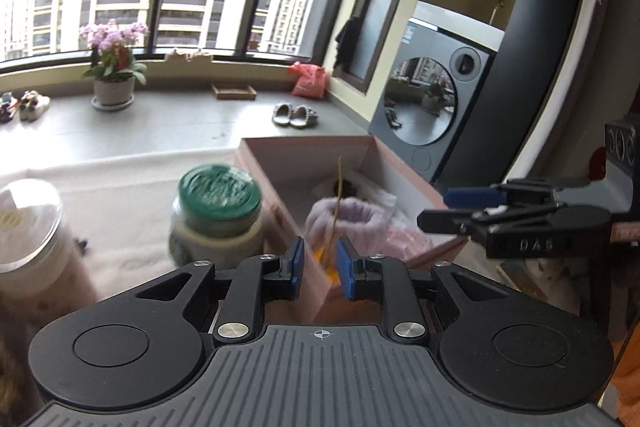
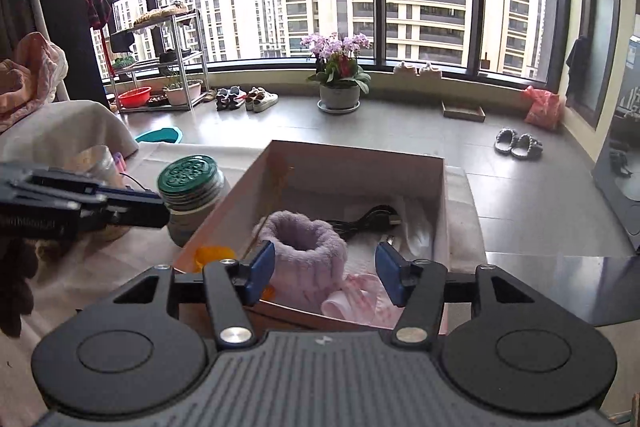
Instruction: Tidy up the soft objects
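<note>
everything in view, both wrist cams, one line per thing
box: 1, pink, open, on the cloth-covered table
fuzzy sock: 1, lilac, in box, near front
cloth: 1, pale pink, in box, front
cable: 1, black, in box behind sock
stick: 1, yellowish, leaning in box
orange item: 1, box's near left corner, unclear what
jar: 1, green lid, left of box
clear container: 1, left of jar
orchid pot: 1, pink flowers, floor by window
slippers: 1 pair, grey, floor
washing machine: 1, grey, right wall
left tongs: shut, empty
right tongs: open, straddling sock
</note>
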{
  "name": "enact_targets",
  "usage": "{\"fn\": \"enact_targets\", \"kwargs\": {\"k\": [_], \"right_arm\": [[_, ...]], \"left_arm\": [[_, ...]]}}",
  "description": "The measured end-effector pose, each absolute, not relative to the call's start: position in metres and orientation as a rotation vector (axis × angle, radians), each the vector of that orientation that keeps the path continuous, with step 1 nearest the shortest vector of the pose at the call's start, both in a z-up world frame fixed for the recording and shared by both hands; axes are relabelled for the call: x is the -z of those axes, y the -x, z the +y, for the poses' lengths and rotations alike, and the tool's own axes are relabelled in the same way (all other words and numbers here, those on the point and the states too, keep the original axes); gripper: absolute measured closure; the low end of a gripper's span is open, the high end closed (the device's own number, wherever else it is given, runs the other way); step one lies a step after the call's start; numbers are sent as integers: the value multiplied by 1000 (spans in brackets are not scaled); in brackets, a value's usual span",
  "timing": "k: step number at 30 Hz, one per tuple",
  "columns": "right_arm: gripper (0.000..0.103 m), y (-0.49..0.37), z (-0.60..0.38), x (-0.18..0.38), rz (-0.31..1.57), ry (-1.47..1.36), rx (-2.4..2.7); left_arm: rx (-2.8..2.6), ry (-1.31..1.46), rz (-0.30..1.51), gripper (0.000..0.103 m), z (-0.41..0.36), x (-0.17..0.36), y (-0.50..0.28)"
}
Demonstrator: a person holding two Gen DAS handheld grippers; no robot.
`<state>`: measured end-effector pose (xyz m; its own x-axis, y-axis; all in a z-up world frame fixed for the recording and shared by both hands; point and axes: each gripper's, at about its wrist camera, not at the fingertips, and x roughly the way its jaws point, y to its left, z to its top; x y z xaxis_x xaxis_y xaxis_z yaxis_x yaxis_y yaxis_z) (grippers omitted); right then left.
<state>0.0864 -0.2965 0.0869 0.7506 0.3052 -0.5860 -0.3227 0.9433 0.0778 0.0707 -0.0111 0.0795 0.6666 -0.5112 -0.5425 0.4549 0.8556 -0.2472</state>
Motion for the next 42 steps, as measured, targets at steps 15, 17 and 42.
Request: {"fn": "enact_targets", "kwargs": {"k": [15, 17, 42], "right_arm": [[46, -42, -175, -72, 700, 190, -559], [46, -34, -163, -62, 695, 218, -567], [44, -113, -178, -155, 753, -56, -677]], "left_arm": [[281, 70, 597, 81, 81, -44, 21], [209, 50, 567, 80, 90, -45, 23], [166, -47, 937, 79, 171, -126, -139]]}}
